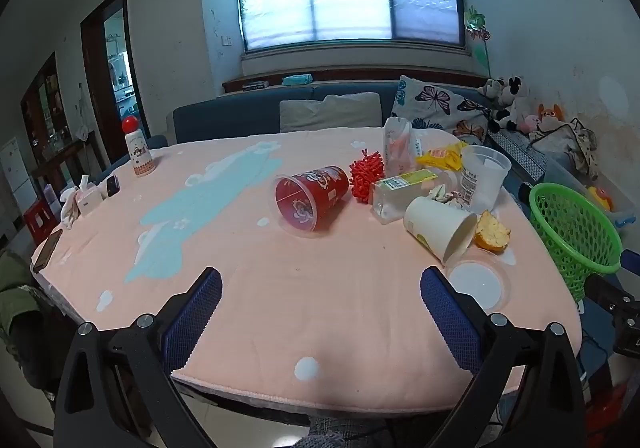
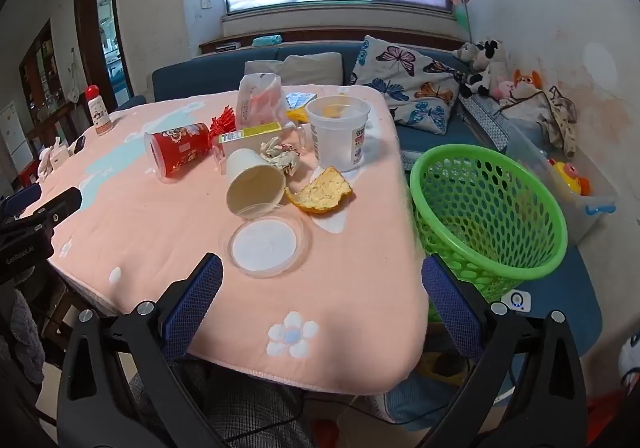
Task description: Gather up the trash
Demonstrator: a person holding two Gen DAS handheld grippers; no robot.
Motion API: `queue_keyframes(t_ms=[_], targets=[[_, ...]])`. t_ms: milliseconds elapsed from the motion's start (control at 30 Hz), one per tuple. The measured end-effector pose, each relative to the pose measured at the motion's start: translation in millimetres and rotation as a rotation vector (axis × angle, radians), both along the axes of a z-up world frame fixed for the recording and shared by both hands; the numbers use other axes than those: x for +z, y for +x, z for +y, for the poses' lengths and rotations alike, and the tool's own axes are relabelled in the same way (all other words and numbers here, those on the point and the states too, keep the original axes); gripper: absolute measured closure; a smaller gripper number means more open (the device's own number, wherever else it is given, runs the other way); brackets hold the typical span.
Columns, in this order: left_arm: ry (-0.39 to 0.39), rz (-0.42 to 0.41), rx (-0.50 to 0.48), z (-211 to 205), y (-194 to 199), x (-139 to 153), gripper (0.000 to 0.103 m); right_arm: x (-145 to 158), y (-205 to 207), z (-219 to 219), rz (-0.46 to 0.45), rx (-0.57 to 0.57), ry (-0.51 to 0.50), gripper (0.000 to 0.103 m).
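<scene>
- Green mesh basket (image 2: 490, 207) sits off the table's edge, ahead-right of the right gripper (image 2: 322, 290); looks empty, so no trash collected yet
- Right gripper jaws wide, nothing between them; left gripper (image 1: 320, 302) same, wide and empty, hanging over bare pink cloth (image 1: 280, 308)
- Trash heap is ahead of both tools: clear plastic lid (image 2: 266, 244) nearest the right gripper, then tipped paper cup (image 2: 254, 187), orange peel (image 2: 322, 191), crumpled wrapper (image 2: 280, 157), big clear tub (image 2: 340, 131), red cup on its side (image 2: 180, 153)
- Risk: lid lies flat on soft cloth, so the pads may skate over it or pinch the cloth with it
- Risk: both tipped cups are round and can roll off if nudged off-centre
- Risk: basket looks light and tilted; a hard drop on the rim could tip it
- Not trash, likely: red-capped bottle (image 1: 138, 151) and phone (image 1: 47, 250), far left of the left gripper; keep clear
- Items in the heap touch each other, so pulling one may drag its neighbours
</scene>
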State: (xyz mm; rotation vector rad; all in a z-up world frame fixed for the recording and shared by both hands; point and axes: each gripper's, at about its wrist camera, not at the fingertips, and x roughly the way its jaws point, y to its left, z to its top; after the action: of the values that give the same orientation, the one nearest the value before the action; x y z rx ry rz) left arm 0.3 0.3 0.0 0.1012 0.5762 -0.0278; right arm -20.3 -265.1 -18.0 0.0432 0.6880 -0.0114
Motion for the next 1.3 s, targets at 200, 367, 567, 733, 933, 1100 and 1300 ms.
queue_keyframes(t_ms=[200, 367, 567, 733, 933, 1100, 1300], targets=[[0.001, 0.000, 0.000, 0, 0, 0, 0.007, 1, -2, -1, -0.001, -0.004, 0.001, 0.004], [0.003, -0.002, 0.001, -1, 1, -1, 0.007, 1, -3, -4, -0.003, -0.007, 0.010, 0.004], [0.008, 0.001, 0.003, -3, 3, -3, 0.007, 2, -3, -1, -0.002, -0.007, 0.008, 0.004], [0.004, 0.001, 0.002, -7, -3, -1, 0.007, -2, -1, -2, -0.002, -0.008, 0.009, 0.004], [0.003, 0.004, 0.003, -1, -2, -3, 0.007, -2, -1, -2, -0.001, -0.007, 0.009, 0.004], [0.002, 0.005, 0.001, 0, 0, -6, 0.007, -1, 0, -3, 0.001, -0.006, 0.011, 0.004], [0.001, 0.001, 0.001, 3, 2, -3, 0.007, -2, -3, -1, -0.006, -0.008, 0.013, 0.004]])
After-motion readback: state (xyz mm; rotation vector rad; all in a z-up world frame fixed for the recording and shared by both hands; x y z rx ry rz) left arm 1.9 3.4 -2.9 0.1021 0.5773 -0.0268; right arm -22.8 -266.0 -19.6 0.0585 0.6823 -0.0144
